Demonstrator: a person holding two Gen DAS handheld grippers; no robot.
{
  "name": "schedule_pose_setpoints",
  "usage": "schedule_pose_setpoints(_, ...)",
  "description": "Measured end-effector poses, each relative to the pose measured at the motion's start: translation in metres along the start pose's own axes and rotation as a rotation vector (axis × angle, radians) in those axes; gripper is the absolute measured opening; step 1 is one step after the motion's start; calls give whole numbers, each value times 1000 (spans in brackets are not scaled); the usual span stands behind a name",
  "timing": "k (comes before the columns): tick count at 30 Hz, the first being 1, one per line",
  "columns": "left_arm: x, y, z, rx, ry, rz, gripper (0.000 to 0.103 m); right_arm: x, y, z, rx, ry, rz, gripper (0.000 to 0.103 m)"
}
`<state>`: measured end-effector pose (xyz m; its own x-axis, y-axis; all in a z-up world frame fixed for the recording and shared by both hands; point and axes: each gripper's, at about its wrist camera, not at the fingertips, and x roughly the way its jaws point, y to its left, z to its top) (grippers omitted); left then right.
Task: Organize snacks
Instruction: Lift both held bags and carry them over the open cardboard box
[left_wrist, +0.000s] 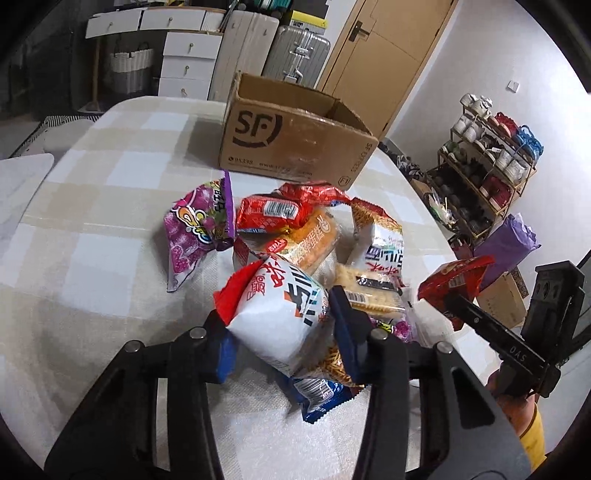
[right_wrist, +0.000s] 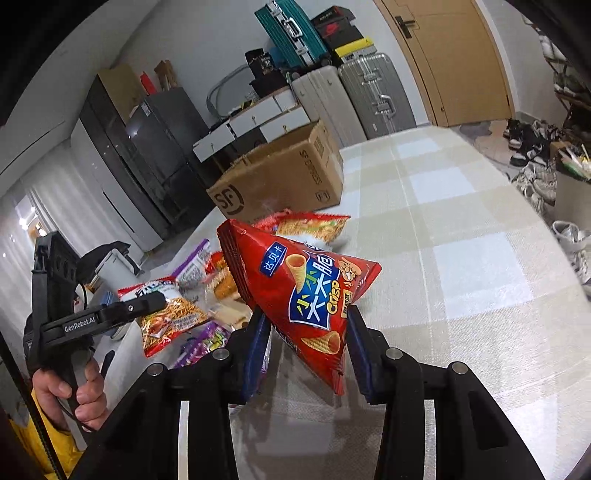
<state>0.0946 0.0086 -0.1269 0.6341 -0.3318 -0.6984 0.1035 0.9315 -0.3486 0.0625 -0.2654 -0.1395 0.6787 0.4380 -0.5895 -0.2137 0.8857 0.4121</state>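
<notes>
Loose snack packets (left_wrist: 295, 229) crowd the desk (left_wrist: 92, 258) before the cardboard box (left_wrist: 295, 144) — left gripper (left_wrist: 284, 325) jaws pinch a white packet (left_wrist: 280, 317) lying crosswise; right gripper (right_wrist: 306, 350) jaws pinch a red cone-crisp bag (right_wrist: 306, 291), long axis slanting upward-left.

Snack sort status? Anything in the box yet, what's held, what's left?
Done: nothing visible inside the cardboard box, though its interior is mostly hidden. In hand: the left gripper is shut on a white snack bag; the right gripper is shut on a red cone-snack bag. Left: the pile on the table, including the purple bag.
</notes>
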Motion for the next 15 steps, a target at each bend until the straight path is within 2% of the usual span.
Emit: schedule_pose_setpoints(15, -55, -7, -7, 43, -89, -50, 41, -42, 37, 10, -46, -73, 10, 41)
